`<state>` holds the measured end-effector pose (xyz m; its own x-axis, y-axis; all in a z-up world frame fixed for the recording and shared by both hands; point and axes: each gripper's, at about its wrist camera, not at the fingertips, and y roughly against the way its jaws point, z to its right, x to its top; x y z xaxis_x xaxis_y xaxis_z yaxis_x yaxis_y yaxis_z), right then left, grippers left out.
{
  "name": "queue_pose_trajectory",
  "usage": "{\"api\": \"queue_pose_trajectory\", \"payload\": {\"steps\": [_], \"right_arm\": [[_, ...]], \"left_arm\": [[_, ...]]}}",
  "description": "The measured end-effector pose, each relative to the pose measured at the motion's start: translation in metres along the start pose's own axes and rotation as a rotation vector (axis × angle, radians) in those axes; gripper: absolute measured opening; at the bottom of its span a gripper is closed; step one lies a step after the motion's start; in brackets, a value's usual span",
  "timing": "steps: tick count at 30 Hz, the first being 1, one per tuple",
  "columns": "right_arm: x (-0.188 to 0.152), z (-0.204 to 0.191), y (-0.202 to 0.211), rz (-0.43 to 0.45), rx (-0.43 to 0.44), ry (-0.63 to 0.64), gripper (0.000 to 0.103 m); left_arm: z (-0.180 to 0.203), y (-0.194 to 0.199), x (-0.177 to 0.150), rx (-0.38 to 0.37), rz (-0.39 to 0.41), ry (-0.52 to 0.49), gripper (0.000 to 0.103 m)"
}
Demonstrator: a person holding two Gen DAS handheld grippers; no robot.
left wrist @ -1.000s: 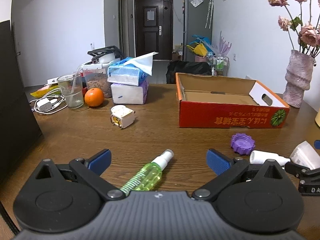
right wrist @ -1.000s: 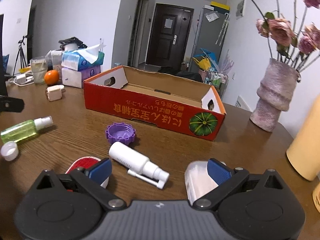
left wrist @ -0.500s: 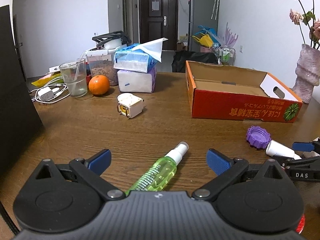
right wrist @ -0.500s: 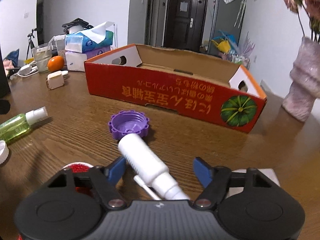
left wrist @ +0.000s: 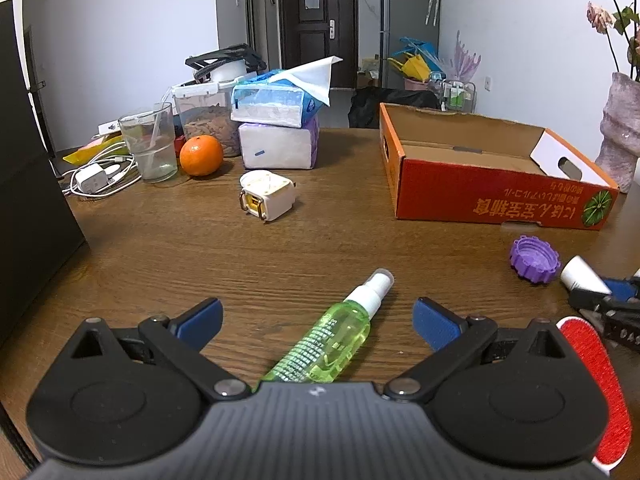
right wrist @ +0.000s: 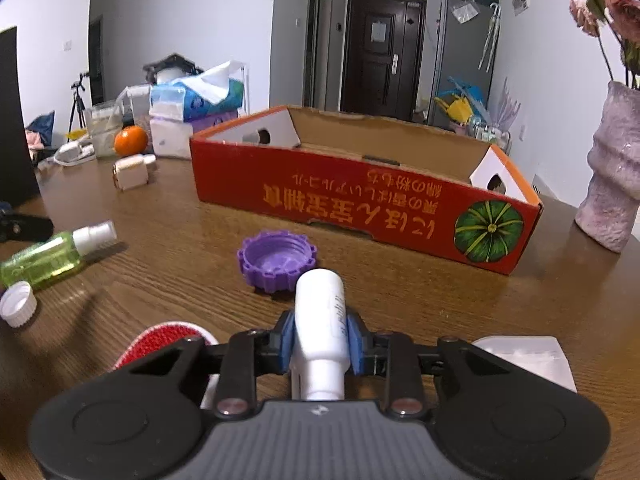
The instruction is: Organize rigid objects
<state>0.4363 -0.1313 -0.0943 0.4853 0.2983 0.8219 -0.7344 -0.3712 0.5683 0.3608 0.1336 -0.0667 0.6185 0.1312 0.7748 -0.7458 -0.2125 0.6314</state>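
The right gripper [right wrist: 320, 344] pinches the white bottle [right wrist: 320, 320] near its neck, low over the table [right wrist: 400, 300], just near of the purple cap [right wrist: 277, 256]. The left gripper [left wrist: 318, 320] is spread wide around the green bottle [left wrist: 332, 340], not touching it. The round white bottle could pivot or slip on lifting, since the pads hold it off-centre.
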Motion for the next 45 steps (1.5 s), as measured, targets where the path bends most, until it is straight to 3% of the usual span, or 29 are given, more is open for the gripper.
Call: {"api": "queue_pose_trajectory", "payload": {"steps": [13,23,27,29,33,45], "right_arm": [[-0.001,0.004,0.029,0.084,-0.012,-0.083,0.027],[-0.006,0.005,0.04,0.094,-0.022,-0.105,0.027],[-0.007,0.006,0.043,0.099,-0.028,-0.117,0.027],[-0.007,0.006,0.044,0.1,-0.03,-0.121,0.027],[-0.008,0.006,0.047,0.105,-0.032,-0.126,0.027],[-0.01,0.005,0.056,0.121,-0.026,-0.136,0.027]], "left_arm": [[-0.004,-0.015,-0.006,-0.023,-0.04,-0.06,0.102],[-0.003,-0.025,-0.01,-0.051,-0.085,-0.073,0.075],[-0.001,-0.028,-0.012,-0.061,-0.101,-0.078,0.053],[0.0,-0.031,-0.013,-0.064,-0.11,-0.08,0.05],[0.001,-0.031,-0.013,-0.095,-0.107,-0.073,0.032],[0.002,-0.02,-0.011,-0.083,-0.057,-0.046,0.032]]}}
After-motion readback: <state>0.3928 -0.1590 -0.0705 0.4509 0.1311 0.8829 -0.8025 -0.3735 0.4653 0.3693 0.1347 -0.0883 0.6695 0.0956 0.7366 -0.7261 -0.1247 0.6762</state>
